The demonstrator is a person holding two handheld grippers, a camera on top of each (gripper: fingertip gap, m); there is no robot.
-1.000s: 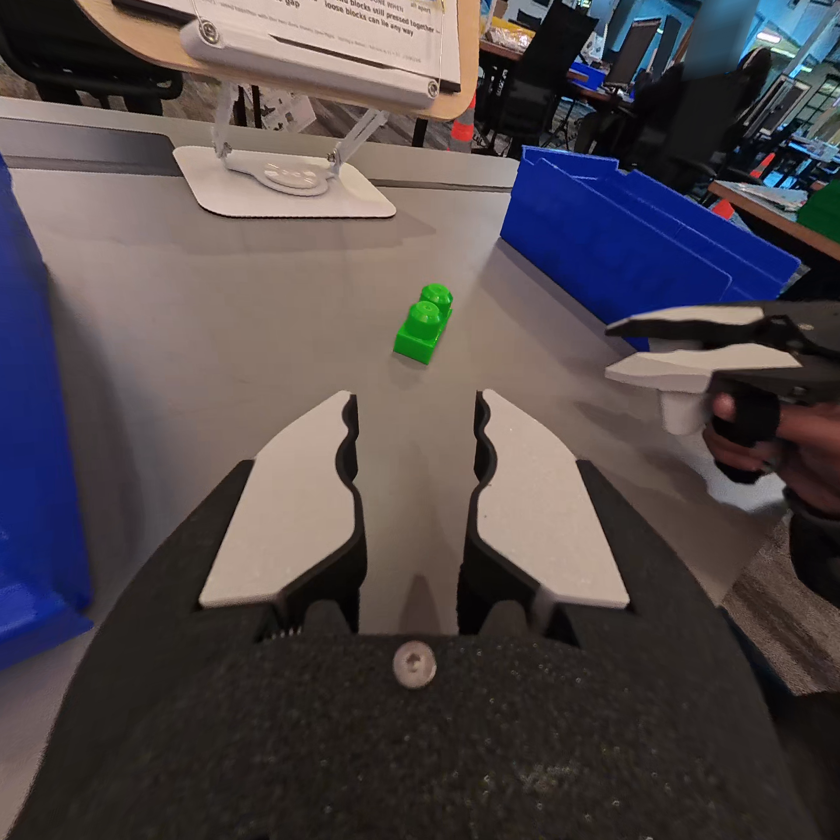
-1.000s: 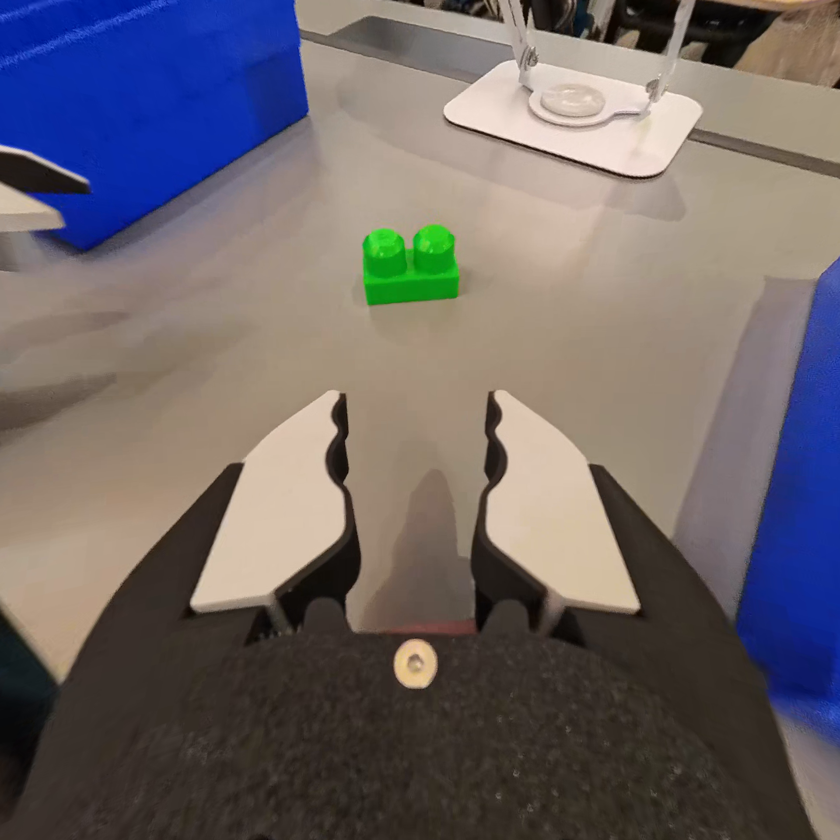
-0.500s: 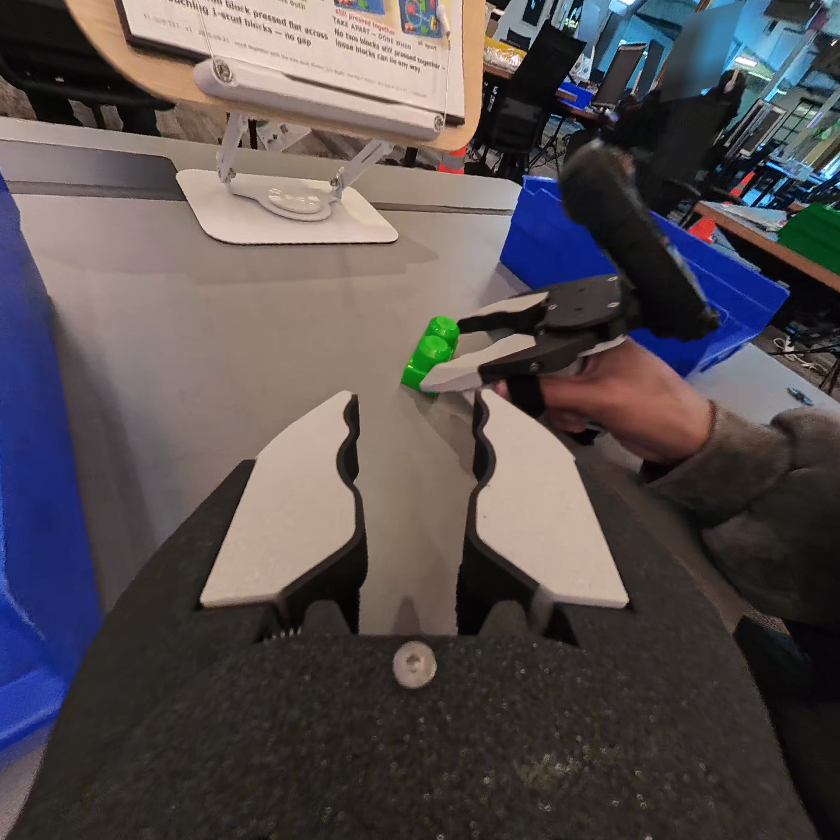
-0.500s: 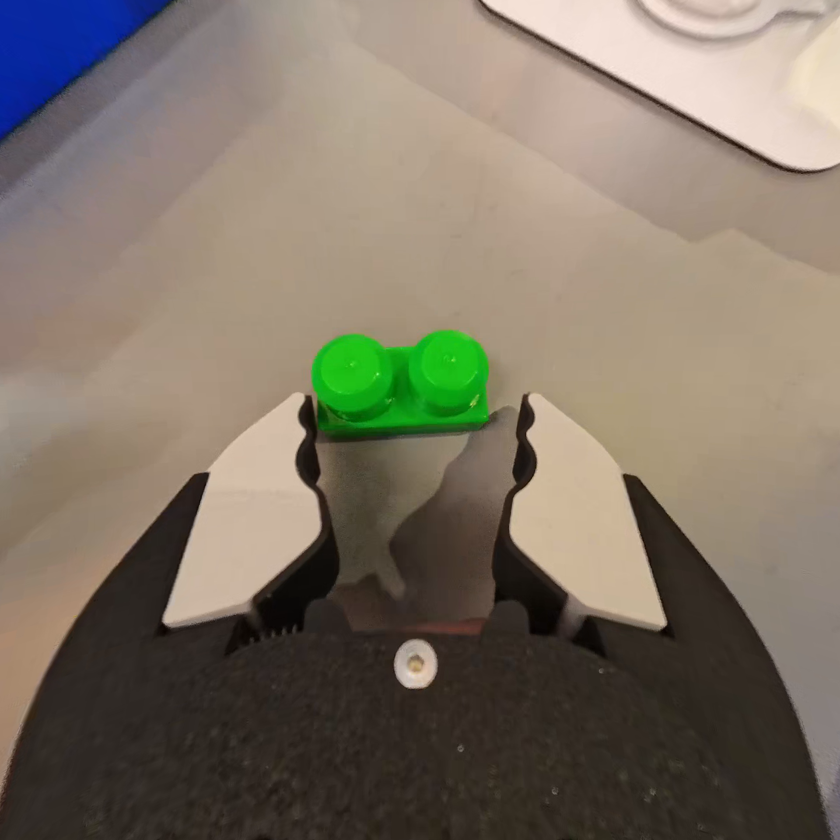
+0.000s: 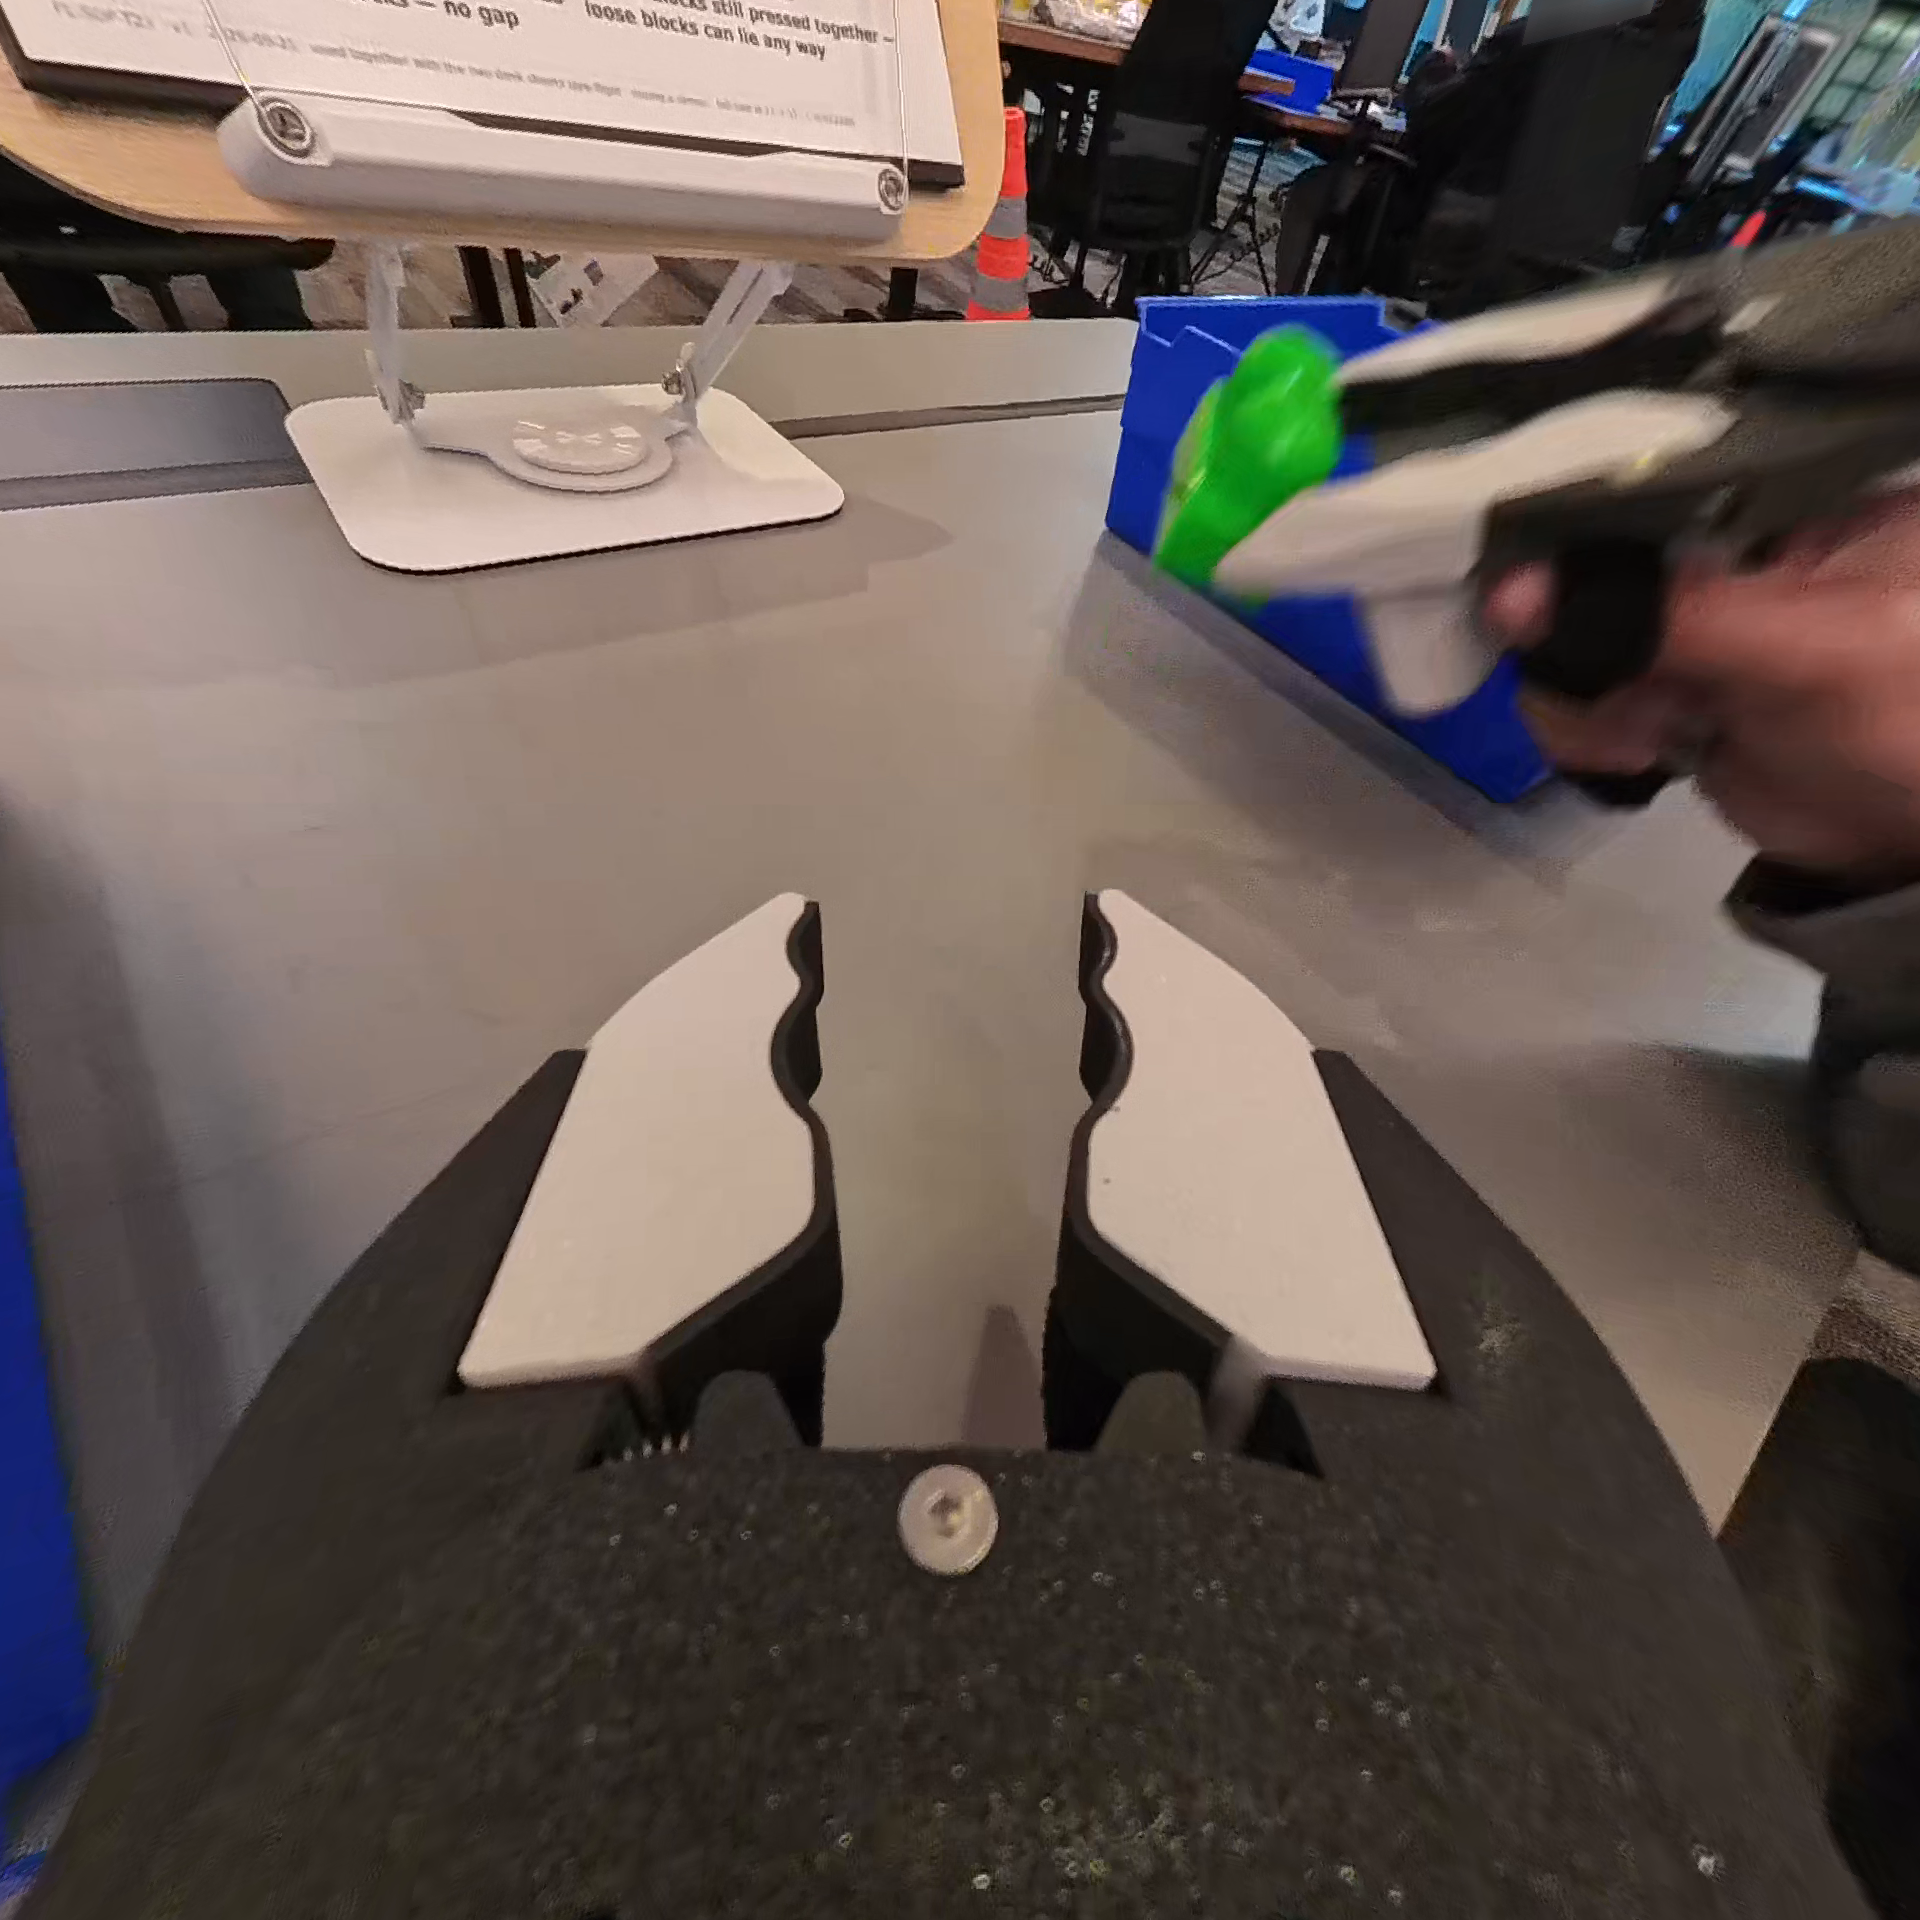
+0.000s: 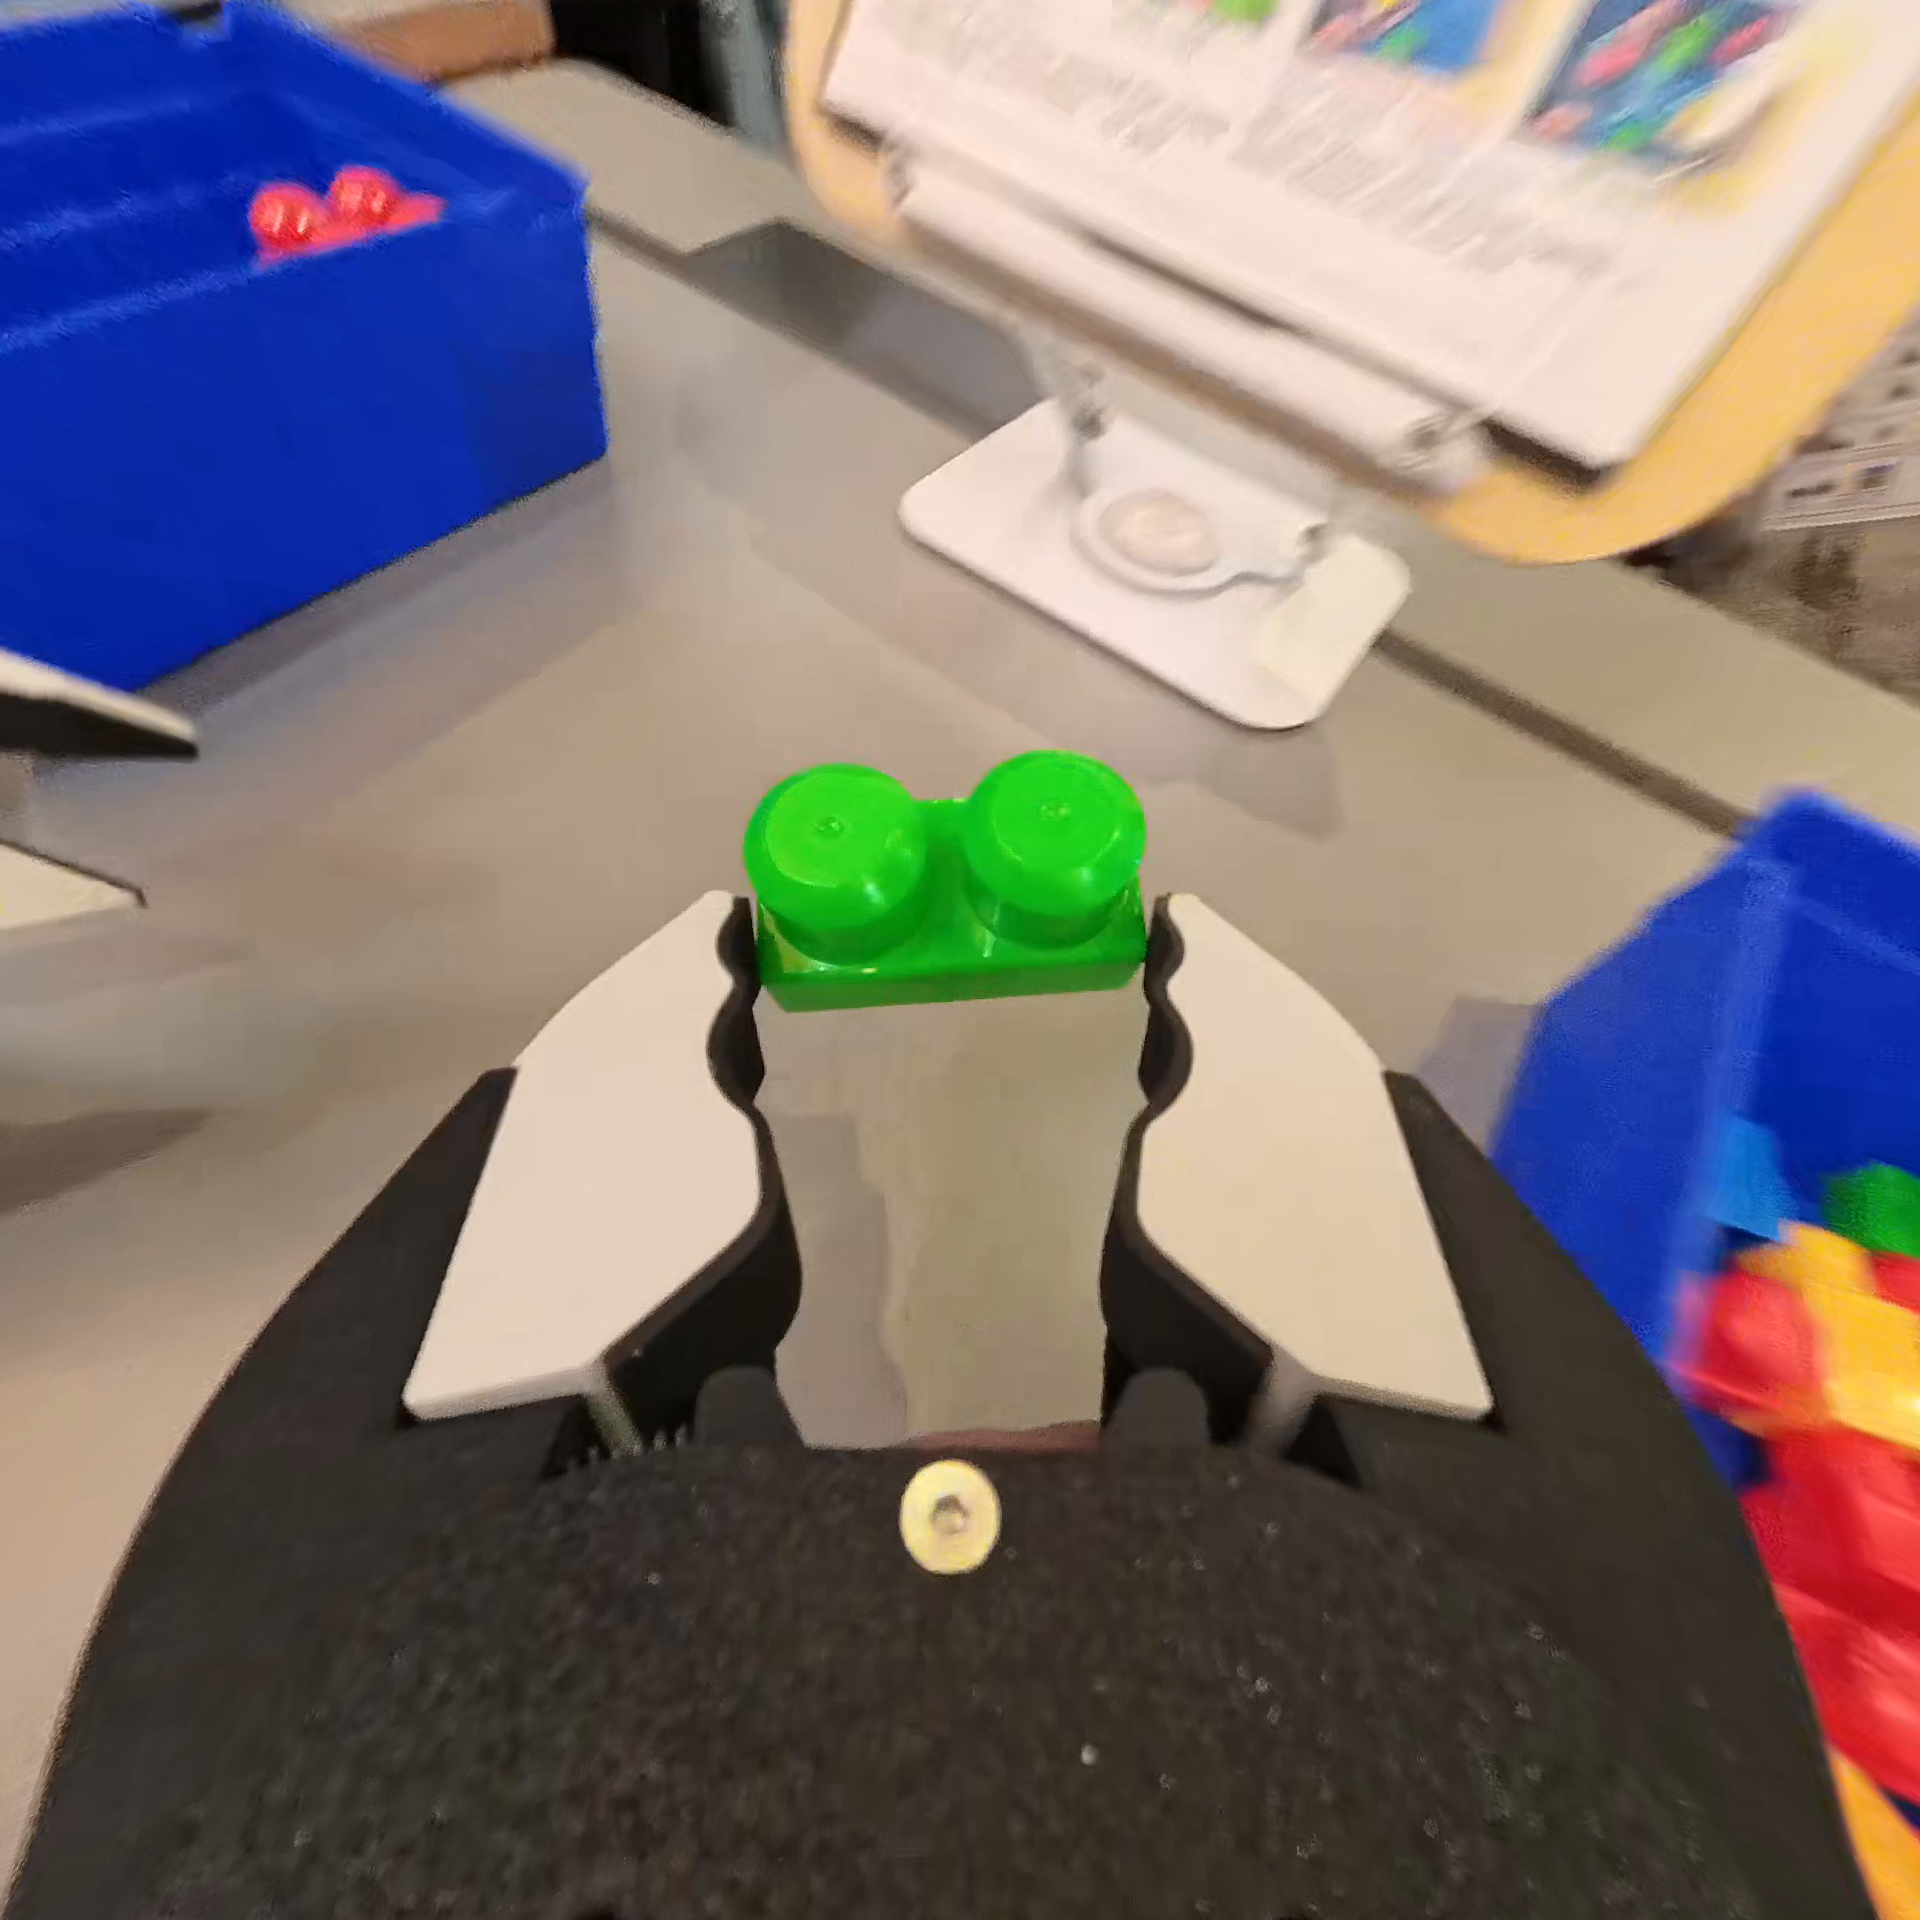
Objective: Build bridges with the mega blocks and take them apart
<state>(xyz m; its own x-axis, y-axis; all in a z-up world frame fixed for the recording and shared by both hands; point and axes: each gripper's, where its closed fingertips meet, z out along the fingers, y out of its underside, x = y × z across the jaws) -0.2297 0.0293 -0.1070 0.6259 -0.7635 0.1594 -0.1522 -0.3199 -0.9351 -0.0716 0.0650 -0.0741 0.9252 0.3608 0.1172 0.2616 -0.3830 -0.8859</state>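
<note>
A green two-stud mega block (image 6: 945,894) sits clamped between the tips of my right gripper (image 6: 948,925), lifted off the grey table (image 6: 520,831). In the left wrist view the same block (image 5: 1257,447) shows blurred in the right gripper (image 5: 1299,468), held in the air near the right blue bin (image 5: 1351,623). My left gripper (image 5: 945,925) is open and empty, low over the table (image 5: 623,779), with nothing between its fingers.
A blue bin (image 6: 260,416) with a red block (image 6: 332,213) stands at the left. Another blue bin (image 6: 1714,1039) at the right holds several coloured blocks (image 6: 1849,1403). A white stand (image 5: 561,468) bearing an instruction sheet (image 5: 520,62) stands at the back. A person's hand (image 5: 1745,707) holds the right gripper.
My right gripper closed on the green block and lifted it off the table, up and to the right. My left gripper stayed open and nearly still.
</note>
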